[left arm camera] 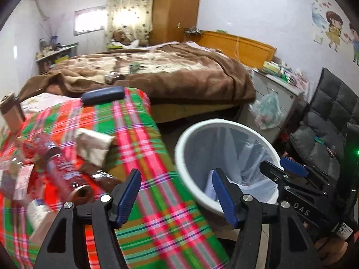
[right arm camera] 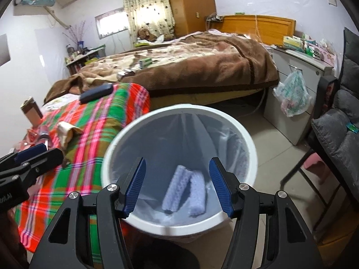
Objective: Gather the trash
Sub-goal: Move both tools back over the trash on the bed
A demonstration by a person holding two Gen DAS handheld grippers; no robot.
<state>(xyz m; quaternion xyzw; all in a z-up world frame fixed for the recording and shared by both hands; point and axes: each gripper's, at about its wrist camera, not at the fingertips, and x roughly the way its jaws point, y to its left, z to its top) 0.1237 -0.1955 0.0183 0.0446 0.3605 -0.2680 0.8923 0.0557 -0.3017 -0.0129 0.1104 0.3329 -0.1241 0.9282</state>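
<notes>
A white trash bin [right arm camera: 251, 154] with a clear liner stands on the floor beside a plaid-covered surface [left arm camera: 139, 134]. Two pale blue rolled pieces [right arm camera: 184, 188] lie at its bottom. My right gripper [right arm camera: 178, 188] hangs over the bin's mouth, open, with nothing between its pads. My left gripper [left arm camera: 177, 197] is open and empty too, over the plaid edge next to the bin [left arm camera: 179, 154]. On the plaid lie a red-labelled plastic bottle [left arm camera: 60, 170], a crumpled paper wad [left arm camera: 92, 145], wrappers and a cup-like lid [left arm camera: 80, 192]. The right gripper [left arm camera: 278, 164] shows past the bin's right rim.
A dark blue case [left arm camera: 103, 95] rests at the plaid's far end and a brown carton [left arm camera: 12, 112] stands at the left. Behind is a bed with a brown blanket [right arm camera: 202, 67]. A cabinet with a hanging plastic bag [right arm camera: 291, 94] and a grey padded chair [right arm camera: 336, 130] are on the right.
</notes>
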